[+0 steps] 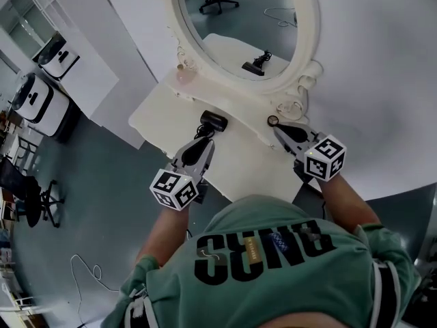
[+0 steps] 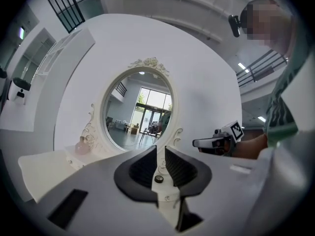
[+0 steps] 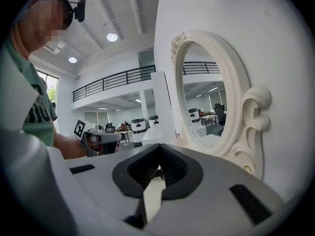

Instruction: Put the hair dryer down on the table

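The black hair dryer (image 1: 213, 121) lies on the white vanity table (image 1: 164, 125), just beyond the tip of my left gripper (image 1: 204, 141). In the left gripper view my left gripper (image 2: 161, 154) shows only a narrow gap between its jaws, with nothing in it. The hair dryer does not show there. My right gripper (image 1: 278, 130) hovers to the right near the mirror's base. Its jaws (image 3: 158, 149) meet at the tips and hold nothing. Each gripper shows in the other's view: the right gripper (image 2: 198, 142) and the left gripper (image 3: 117, 137).
An oval mirror (image 1: 246, 19) in an ornate white frame stands at the back of the table. A pink bottle (image 1: 183, 77) sits at its left foot and a small round dark thing (image 1: 272, 120) at its right. An office chair (image 1: 31, 193) and white machines (image 1: 34, 98) stand on the floor at the left.
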`<state>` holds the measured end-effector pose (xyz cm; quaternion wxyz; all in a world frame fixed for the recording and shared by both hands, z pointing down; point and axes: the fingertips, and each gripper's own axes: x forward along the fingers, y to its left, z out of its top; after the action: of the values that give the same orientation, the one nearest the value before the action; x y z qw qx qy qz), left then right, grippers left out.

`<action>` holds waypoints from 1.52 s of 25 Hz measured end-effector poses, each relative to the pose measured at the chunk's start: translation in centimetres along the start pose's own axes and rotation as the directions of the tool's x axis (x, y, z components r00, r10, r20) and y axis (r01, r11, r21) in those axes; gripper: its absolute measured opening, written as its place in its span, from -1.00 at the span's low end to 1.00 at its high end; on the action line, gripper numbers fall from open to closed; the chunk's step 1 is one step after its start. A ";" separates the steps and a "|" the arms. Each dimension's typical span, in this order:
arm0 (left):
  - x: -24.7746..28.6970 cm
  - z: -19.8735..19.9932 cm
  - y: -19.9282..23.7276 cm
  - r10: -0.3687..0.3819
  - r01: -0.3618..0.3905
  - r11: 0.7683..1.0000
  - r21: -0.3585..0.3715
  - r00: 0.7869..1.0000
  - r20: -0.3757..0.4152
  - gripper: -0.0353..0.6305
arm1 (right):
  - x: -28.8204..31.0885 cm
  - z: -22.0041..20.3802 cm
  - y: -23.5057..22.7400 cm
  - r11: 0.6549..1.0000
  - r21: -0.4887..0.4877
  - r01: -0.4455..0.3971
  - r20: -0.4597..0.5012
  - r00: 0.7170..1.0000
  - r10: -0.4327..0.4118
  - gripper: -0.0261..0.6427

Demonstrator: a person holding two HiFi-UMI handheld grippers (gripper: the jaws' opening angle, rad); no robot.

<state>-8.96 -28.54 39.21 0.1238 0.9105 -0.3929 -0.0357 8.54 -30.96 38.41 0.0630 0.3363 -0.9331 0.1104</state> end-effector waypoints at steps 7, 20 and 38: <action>0.2 0.9 0.1 0.049 -0.049 0.999 -0.010 0.998 0.029 -0.86 | -0.8 1.2 -0.7 1.000 0.003 0.007 0.028 1.000 -0.007 -0.94; 0.1 1.5 -0.8 0.025 -0.025 1.000 0.000 0.999 0.042 -0.86 | -0.9 1.1 -0.7 1.000 0.012 0.008 0.039 0.999 -0.009 -0.94; -0.2 1.2 -0.8 0.026 -0.026 1.000 0.002 0.999 0.033 -0.87 | -0.9 1.1 -0.6 1.000 -0.012 0.010 0.039 0.999 -0.009 -0.94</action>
<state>-8.68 -28.11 37.81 0.1168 0.9047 -0.4068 -0.0487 9.55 -31.11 37.31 0.0472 0.3425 -0.9332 0.0978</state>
